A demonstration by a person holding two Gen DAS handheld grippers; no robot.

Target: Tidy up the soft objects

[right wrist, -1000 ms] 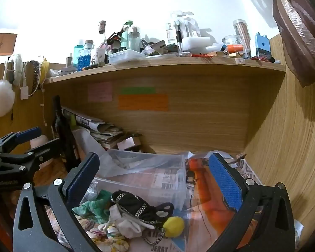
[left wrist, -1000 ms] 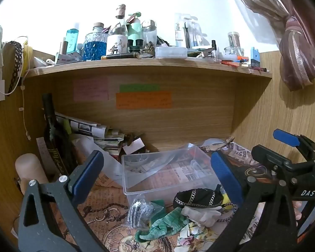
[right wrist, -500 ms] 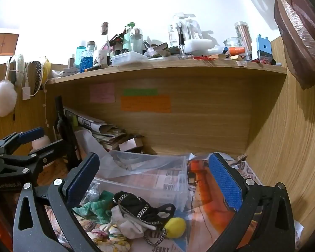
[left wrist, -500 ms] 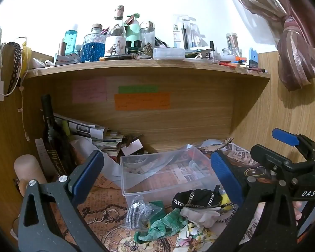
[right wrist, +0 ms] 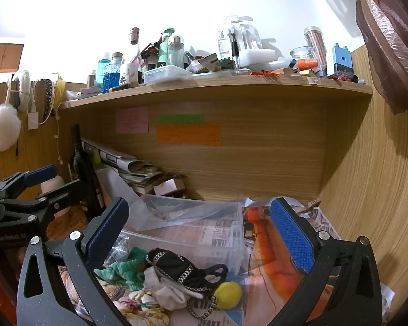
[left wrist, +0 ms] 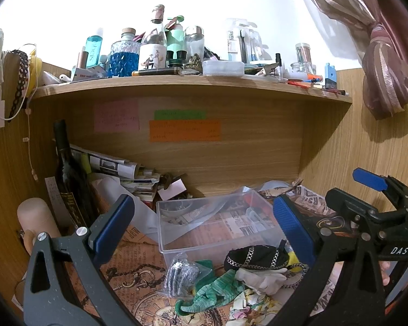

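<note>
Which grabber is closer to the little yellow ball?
Right, I think. The yellow ball lies between the right gripper fingers, just below. The left gripper sits farther left; the ball barely peeks out by its right finger.

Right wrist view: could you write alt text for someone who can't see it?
An open right gripper hovers over a pile of soft items in front of a clear plastic bin. Behind is a cluttered wooden shelf.

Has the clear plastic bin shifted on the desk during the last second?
No. The clear plastic bin keeps its spot against the dark wine bottle; slight frame drift comes from the camera.
</note>
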